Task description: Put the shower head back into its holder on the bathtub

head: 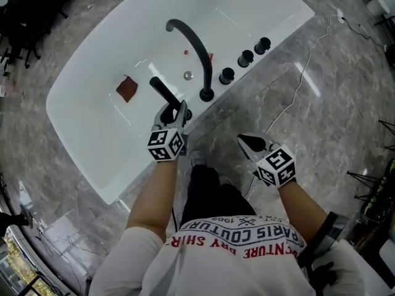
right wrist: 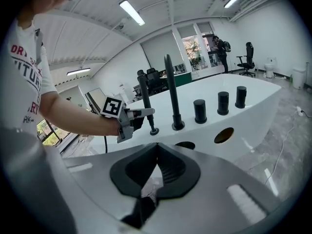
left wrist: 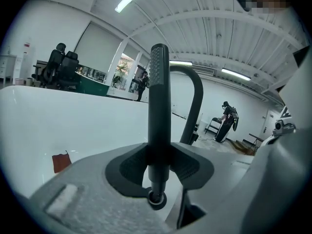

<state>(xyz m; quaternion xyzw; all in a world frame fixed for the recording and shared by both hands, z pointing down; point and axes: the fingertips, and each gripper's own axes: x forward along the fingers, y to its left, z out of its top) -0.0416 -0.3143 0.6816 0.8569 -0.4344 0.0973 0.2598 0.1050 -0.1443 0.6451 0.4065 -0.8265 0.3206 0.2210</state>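
Observation:
The black stick-shaped shower head (head: 162, 90) stands upright over the near rim of the white bathtub (head: 75, 142). My left gripper (head: 175, 108) is shut on its lower shaft. In the left gripper view the shower head (left wrist: 158, 106) runs up between the pads, and its bottom end sits at the round black holder (left wrist: 156, 199) on the rim. The right gripper view shows the shower head (right wrist: 144, 99) from the side, its foot at the holder (right wrist: 153, 131). My right gripper (head: 250, 142) hangs over the floor beside the tub, shut with nothing in it (right wrist: 157, 165).
A curved black faucet (head: 197, 48) and three black knobs (head: 245, 58) stand on the rim right of the holder. A red cloth (head: 127, 89) lies in the tub near the drain (head: 187, 75). A white cable (head: 302, 73) trails across the marble floor.

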